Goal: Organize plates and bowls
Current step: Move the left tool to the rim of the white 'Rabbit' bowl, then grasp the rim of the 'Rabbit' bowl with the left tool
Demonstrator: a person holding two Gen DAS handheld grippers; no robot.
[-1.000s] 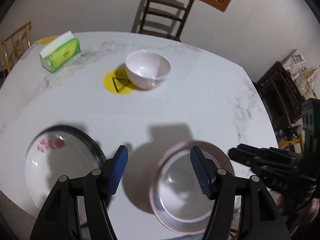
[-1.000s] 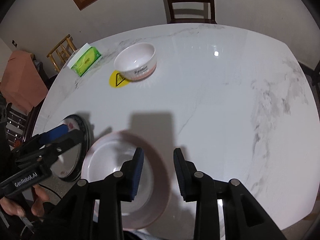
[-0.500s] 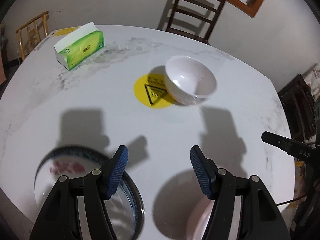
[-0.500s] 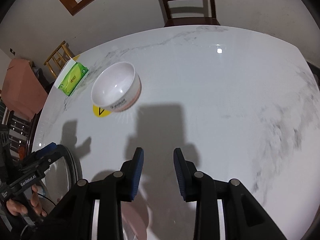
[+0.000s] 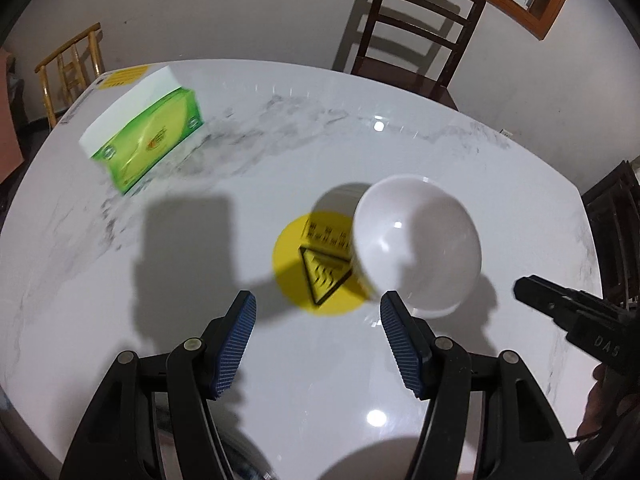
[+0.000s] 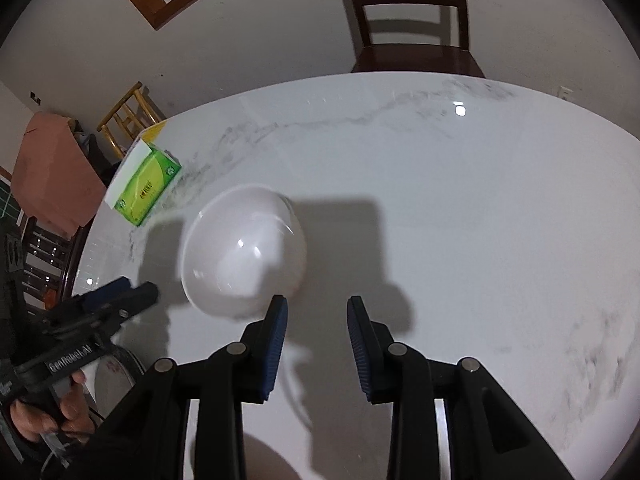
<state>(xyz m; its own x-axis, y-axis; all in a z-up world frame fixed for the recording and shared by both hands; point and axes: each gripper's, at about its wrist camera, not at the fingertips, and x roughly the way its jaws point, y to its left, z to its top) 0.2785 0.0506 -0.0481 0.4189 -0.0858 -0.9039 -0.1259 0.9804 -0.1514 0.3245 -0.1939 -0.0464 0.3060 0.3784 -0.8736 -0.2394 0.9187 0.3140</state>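
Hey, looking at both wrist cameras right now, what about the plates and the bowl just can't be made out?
- Flower-patterned plate: right wrist view shows only a sliver, hidden by the left gripper.
- Second plate: cut off by the bottom edge, behind the right gripper.
- Printed text on the yellow sticker: left wrist view, blurred and partly covered by the bowl.
- Tissue box print: motion blurred.
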